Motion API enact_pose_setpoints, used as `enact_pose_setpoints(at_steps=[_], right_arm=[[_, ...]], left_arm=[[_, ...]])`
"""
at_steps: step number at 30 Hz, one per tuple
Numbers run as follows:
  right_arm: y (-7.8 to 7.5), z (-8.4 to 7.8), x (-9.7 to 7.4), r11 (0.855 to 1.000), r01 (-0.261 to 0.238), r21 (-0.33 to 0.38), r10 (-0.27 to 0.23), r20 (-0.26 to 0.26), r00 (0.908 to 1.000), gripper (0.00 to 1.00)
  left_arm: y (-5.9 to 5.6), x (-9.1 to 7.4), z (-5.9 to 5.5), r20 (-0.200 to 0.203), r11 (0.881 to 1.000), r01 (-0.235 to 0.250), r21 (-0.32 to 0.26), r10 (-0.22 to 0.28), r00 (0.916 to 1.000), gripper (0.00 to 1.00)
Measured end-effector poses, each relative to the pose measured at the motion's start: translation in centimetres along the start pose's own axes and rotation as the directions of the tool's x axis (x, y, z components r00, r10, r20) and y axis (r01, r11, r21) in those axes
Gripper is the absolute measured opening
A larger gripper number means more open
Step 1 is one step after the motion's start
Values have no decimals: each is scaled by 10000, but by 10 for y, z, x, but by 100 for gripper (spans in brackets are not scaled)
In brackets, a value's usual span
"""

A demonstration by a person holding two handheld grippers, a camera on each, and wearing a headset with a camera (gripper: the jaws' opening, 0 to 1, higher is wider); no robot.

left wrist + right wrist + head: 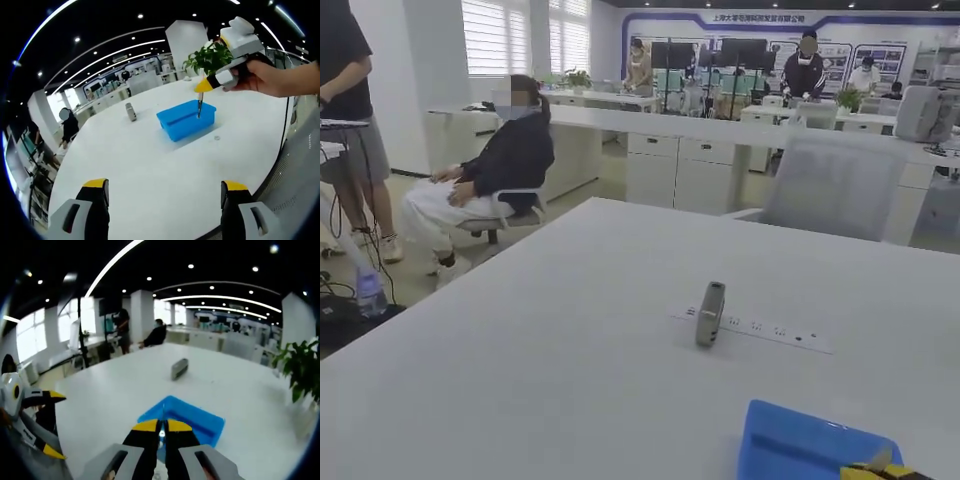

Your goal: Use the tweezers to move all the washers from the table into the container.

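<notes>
A blue container [186,119] sits on the white table [150,165]; it also shows in the head view [800,445] and below my right gripper [182,420]. My right gripper [202,86] [161,426], held by a hand, is shut on the tweezers [199,105], which point down into the container. Whether the tips hold a washer is too small to tell. One small washer [216,137] lies on the table just beside the container. My left gripper [165,186] hangs open over bare table, well short of the container, nothing between its jaws.
A small grey box [709,313] [131,111] stands by a power strip [760,328] beyond the container. A potted plant [210,57] stands behind the right gripper. A seated person [490,180] and others are far from the table.
</notes>
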State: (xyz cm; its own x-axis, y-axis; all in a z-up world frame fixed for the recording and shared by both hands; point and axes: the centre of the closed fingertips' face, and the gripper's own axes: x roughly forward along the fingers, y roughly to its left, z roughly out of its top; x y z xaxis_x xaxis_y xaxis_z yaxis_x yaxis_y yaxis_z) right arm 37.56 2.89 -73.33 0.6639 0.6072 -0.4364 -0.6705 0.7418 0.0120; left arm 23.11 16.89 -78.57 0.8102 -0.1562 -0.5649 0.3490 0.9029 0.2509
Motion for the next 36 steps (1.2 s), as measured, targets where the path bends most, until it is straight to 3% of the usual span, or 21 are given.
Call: enact_pose_setpoints(at_steps=[4, 9, 13, 18, 32, 36], right_arm=[[-9, 13, 7, 9996, 273, -111, -269, 291, 9992, 0], [-17, 14, 20, 9984, 529, -182, -523, 359, 9980, 0], [-26, 7, 30, 9976, 674, -136, -671, 236, 9975, 0], [-26, -9, 42, 9980, 627, -85, -628, -172, 9979, 0], [-26, -39, 53, 9986, 489, -181, -502, -838, 9952, 1], [-26, -40, 52, 9987, 486, -158, -499, -926, 9945, 1]], left_arm=[[0, 0, 0, -12, 10000, -8, -6, 8, 10000, 95], [1, 0, -1, -55, 10000, -29, -7, 29, 10000, 95], [1, 1, -2, -124, 10000, -58, 22, 58, 9999, 95], [1, 1, -3, -188, 10000, -64, 54, 65, 9998, 94], [2, 1, -3, -200, 10000, -64, -10, 64, 9998, 94], [2, 2, -4, -241, 10000, -66, 18, 66, 9997, 94]])
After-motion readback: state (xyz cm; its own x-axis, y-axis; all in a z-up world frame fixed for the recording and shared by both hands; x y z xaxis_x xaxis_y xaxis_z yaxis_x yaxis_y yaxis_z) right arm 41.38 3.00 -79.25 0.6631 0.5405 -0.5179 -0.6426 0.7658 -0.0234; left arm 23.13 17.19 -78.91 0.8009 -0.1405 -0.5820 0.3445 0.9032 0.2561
